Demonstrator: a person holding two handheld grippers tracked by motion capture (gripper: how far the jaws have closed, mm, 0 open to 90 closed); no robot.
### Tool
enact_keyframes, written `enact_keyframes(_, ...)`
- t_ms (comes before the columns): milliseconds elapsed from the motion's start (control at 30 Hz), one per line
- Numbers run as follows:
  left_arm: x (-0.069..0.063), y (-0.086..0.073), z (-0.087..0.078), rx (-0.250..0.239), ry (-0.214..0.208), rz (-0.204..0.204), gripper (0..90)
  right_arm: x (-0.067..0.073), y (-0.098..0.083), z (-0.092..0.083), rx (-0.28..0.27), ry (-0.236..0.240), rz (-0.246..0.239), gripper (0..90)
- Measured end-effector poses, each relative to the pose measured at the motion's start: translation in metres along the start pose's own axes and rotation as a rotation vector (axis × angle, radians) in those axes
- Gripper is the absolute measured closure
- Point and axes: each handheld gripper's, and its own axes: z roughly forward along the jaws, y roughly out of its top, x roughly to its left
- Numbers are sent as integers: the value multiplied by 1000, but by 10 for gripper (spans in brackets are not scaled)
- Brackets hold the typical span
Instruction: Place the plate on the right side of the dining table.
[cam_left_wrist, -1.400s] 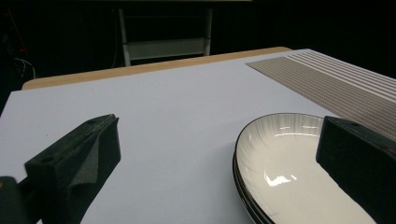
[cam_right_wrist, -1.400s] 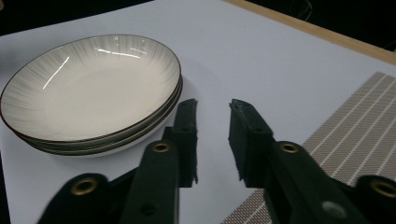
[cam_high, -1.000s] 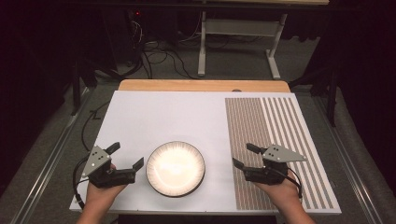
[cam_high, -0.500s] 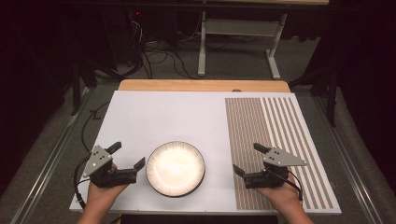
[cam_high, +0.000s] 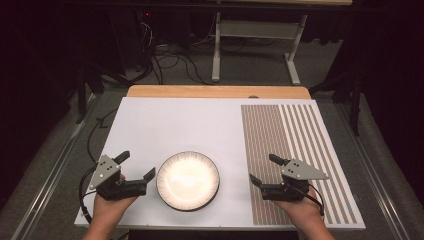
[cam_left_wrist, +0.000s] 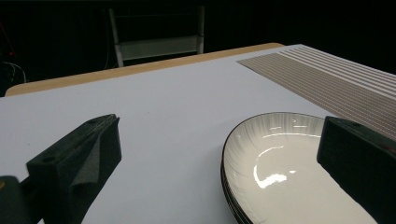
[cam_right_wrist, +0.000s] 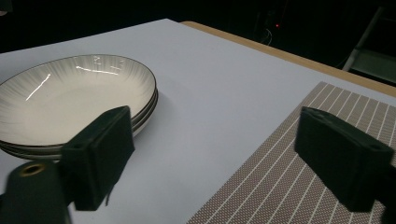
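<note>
A stack of white plates (cam_high: 188, 180) with dark rims sits on the white tabletop (cam_high: 200, 125) near its front edge. My left gripper (cam_high: 137, 165) rests just left of the stack, jaws open and empty. In the left gripper view the plates (cam_left_wrist: 289, 163) lie by the right jaw of that gripper (cam_left_wrist: 219, 140). My right gripper (cam_high: 263, 168) sits over the left edge of the striped placemat (cam_high: 300, 160). It stands open with nothing between its jaws, which have just been closing a little. The right gripper view has the plates (cam_right_wrist: 70, 102) beyond the left jaw of this gripper (cam_right_wrist: 219, 140).
The striped brown placemat (cam_right_wrist: 299, 177) covers the table's right part. A wooden strip (cam_high: 215, 91) runs along the far edge. Beyond it are a dark floor with cables (cam_high: 170, 65) and a metal frame (cam_high: 255, 30).
The right gripper's jaws spread wider half a second ago and have since come in slightly. Both hands and the plates have stayed where they were.
</note>
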Motion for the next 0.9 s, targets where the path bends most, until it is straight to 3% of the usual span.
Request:
enact_keyframes(33, 1, 0, 1, 4, -6, -4, 8, 1, 2, 0, -7, 7, 6, 279)
enact_keyframes(67, 1, 0, 1, 4, -6, -4, 8, 1, 2, 0, -7, 7, 6, 279)
enact_keyframes(100, 2, 0, 1, 9, -13, -4, 8, 3, 5, 0, -1, 9, 0, 382)
enact_keyframes(133, 2, 0, 1, 9, -13, -4, 8, 3, 5, 0, -1, 9, 0, 382)
enact_keyframes(200, 1, 0, 1, 8, -16, 4, 8, 5, 7, 2, 3, 16, -12, 483)
enact_keyframes(233, 1, 1, 2, 5, -16, 9, 8, 6, 9, 3, 3, 33, -17, 590)
enact_keyframes(333, 0, 0, 2, 5, -23, 4, 7, 8, 12, 6, 4, 47, -25, 654)
enact_keyframes(367, 0, 0, 2, 5, -24, 1, 5, 10, 15, 8, 10, 60, -34, 757)
enact_keyframes(400, 0, 0, 2, 5, -24, 1, 5, 10, 15, 8, 10, 60, -34, 757)
enact_keyframes(433, 0, 1, 2, 5, -22, 1, 5, 13, 18, 12, 17, 72, -44, 827)
enact_keyframes(600, 0, 1, 1, 7, -28, -1, 2, 17, 22, 21, 40, 116, -54, 900)
enact_keyframes(800, 0, 1, 1, 3, -34, -4, 2, 21, 25, 32, 56, 147, -57, 900)
enact_keyframes(900, 0, 1, 1, 7, -44, -10, 2, 24, 30, 42, 94, 165, -68, 900)
